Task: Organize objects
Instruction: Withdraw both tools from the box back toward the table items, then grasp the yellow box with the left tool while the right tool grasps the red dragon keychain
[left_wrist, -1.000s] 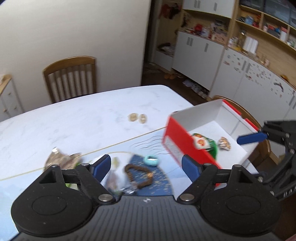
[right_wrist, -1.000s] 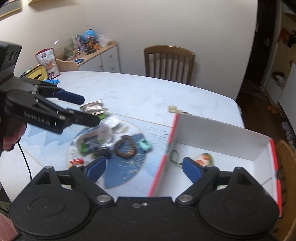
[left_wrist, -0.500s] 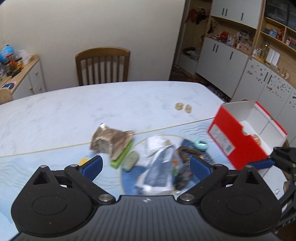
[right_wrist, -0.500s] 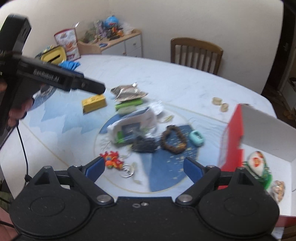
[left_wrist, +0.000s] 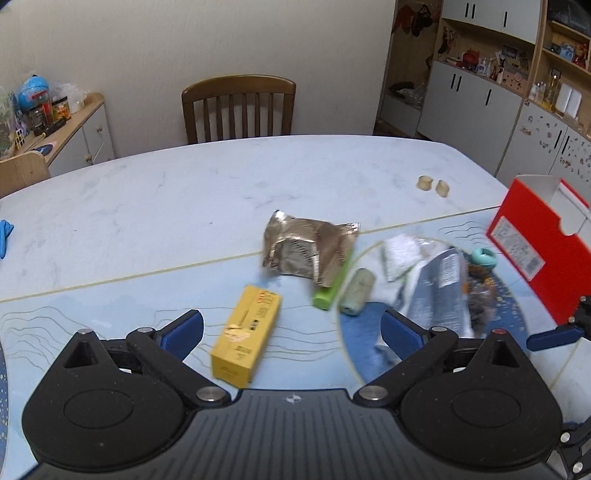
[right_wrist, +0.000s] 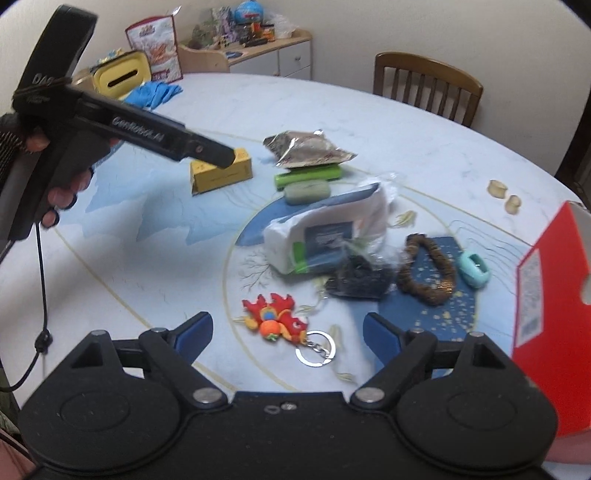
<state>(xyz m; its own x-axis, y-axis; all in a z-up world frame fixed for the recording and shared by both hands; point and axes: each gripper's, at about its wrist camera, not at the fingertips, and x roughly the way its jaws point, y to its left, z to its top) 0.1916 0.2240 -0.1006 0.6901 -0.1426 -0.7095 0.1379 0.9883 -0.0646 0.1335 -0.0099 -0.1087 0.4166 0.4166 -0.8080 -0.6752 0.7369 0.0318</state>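
Note:
My left gripper (left_wrist: 291, 328) hangs open and wide above a yellow box (left_wrist: 247, 336), touching nothing. Past it lie a crumpled foil packet (left_wrist: 310, 247), a green tube (left_wrist: 332, 284) and a grey-green roll (left_wrist: 356, 291). My right gripper (right_wrist: 288, 330) is open, its jaws closing, just above a red keychain figure (right_wrist: 275, 321) that lies between the pads untouched. Beyond are a white and blue packet (right_wrist: 325, 229), a black pouch (right_wrist: 358, 280), a brown bead bracelet (right_wrist: 428, 269) and a teal trinket (right_wrist: 474, 269). The red box (right_wrist: 550, 306) stands at the right.
Two small beige pieces (right_wrist: 504, 194) lie toward the far table edge. Blue gloves (right_wrist: 155, 92) and a yellow tissue holder (right_wrist: 122, 75) sit at the far left. A wooden chair (left_wrist: 238, 107) stands behind the table, with a cluttered sideboard (left_wrist: 79, 129) beside it.
Both views have swung left from the red box to the loose items and sunk closer to the table. The left jaws have spread wider; the right jaws have narrowed a little.

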